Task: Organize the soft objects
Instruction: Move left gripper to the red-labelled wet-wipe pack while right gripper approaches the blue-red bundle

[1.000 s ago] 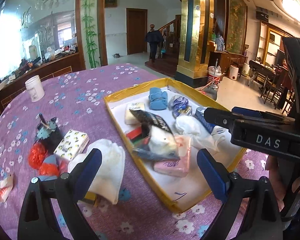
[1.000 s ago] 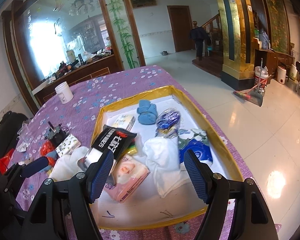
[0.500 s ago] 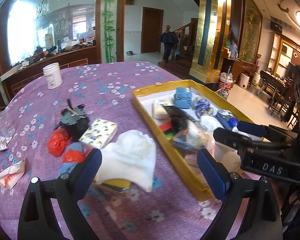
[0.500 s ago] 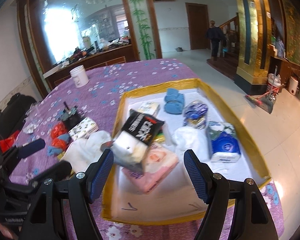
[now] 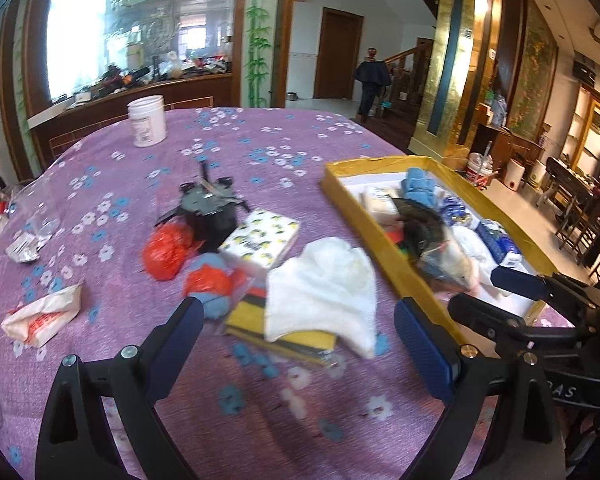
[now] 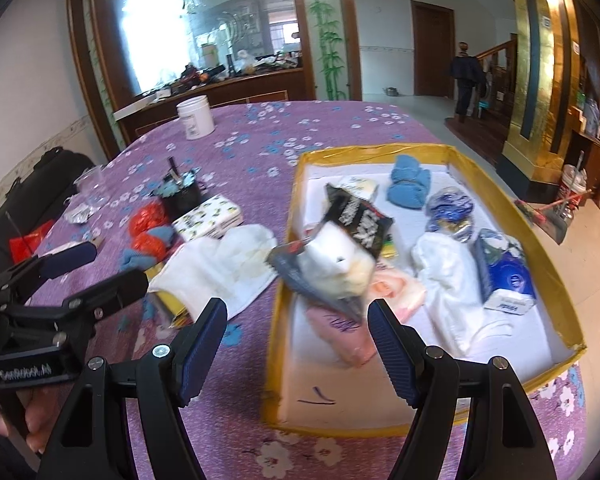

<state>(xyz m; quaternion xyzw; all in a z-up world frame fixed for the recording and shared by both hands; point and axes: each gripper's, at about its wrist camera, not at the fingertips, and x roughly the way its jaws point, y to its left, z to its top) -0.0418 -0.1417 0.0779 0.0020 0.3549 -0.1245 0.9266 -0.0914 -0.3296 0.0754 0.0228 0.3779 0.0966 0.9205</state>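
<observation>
The white towel (image 5: 324,284), limp and light on the purple surface (image 5: 260,400) beside the yellow tray (image 5: 384,248), looks easiest to pinch at a bunched fold, with the left gripper (image 5: 300,344) and right gripper (image 6: 296,344) both holding their jaws wide and empty.

right gripper (image 6: 296,342) – jaws wide, empty | yellow tray (image 6: 540,256) – holds soft packs | white towel (image 6: 220,268) beside tray

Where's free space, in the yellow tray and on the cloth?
In the yellow tray: bare white floor at the near end, beside the pink pack. On the purple tablecloth: the open stretch between the white jar and the clutter. Crowded: tray middle, and around the white towel.
</observation>
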